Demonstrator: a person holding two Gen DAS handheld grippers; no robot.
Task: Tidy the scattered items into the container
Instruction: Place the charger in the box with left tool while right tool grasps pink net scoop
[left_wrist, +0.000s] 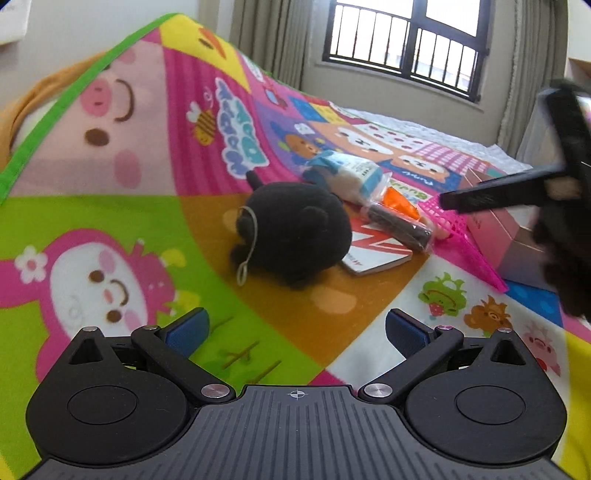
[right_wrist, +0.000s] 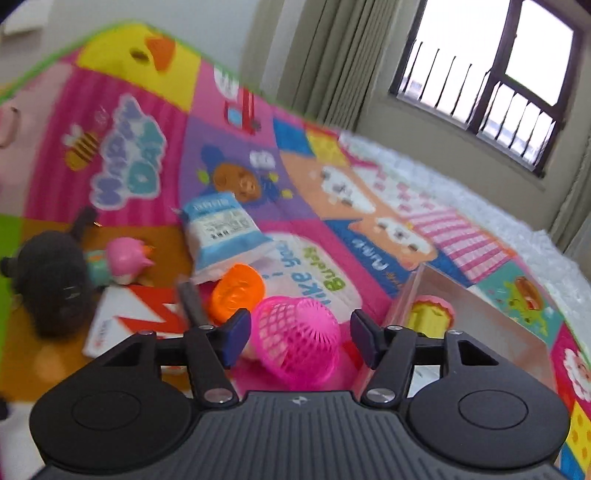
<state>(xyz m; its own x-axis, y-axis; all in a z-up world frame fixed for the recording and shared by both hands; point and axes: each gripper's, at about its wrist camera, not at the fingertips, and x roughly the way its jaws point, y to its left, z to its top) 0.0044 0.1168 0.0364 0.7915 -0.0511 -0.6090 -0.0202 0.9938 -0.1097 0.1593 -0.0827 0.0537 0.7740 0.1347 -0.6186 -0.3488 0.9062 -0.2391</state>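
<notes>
The right hand-held gripper (right_wrist: 300, 338) is straddling the pink basket (right_wrist: 301, 341), jaws apart and not gripping. The left hand-held gripper (left_wrist: 295, 332) is hanging open, empty. The box (right_wrist: 476, 325) is sitting just beside; the flimsy mesh could squirt sideways.

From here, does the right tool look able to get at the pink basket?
Probably yes: the right tool is open with the pink basket right between its fingers, nothing covering it; the box sits just beside.
</notes>
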